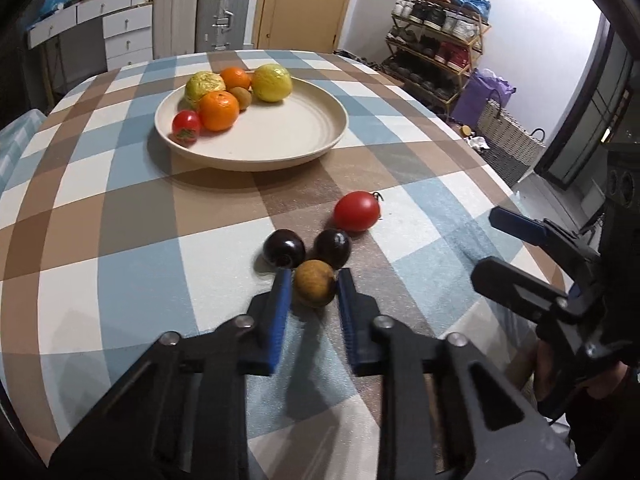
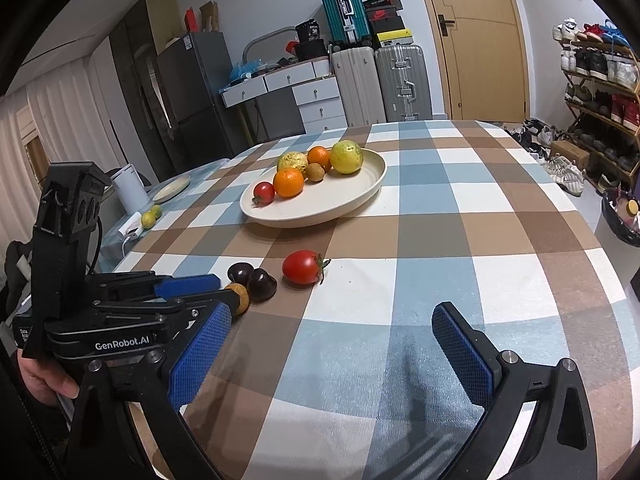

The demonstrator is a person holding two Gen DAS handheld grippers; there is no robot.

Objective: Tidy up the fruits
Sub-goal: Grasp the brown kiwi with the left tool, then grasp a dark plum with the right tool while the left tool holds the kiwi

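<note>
A cream plate [image 1: 280, 148] [image 2: 360, 188] on the checked tablecloth holds two yellow-green fruits, two oranges, a brown fruit and a small tomato [image 1: 186, 126]. Nearer, on the cloth, lie a red tomato [image 1: 357, 211] [image 2: 301, 267], two dark plums [image 1: 284, 248] [image 1: 333, 246] and a small brown fruit [image 1: 315, 283] [image 2: 240, 298]. My left gripper [image 1: 312, 284] has its blue pads on either side of the brown fruit, close against it. My right gripper [image 2: 332, 352] is wide open and empty above the cloth near the front edge; it also shows in the left wrist view [image 1: 492, 244].
The round table's edge curves off to the right, with a shoe rack [image 1: 436, 48] and a woven basket [image 1: 508, 140] on the floor beyond. A side surface on the left holds a white jug [image 2: 130, 188], a small plate and two green fruits [image 2: 150, 216].
</note>
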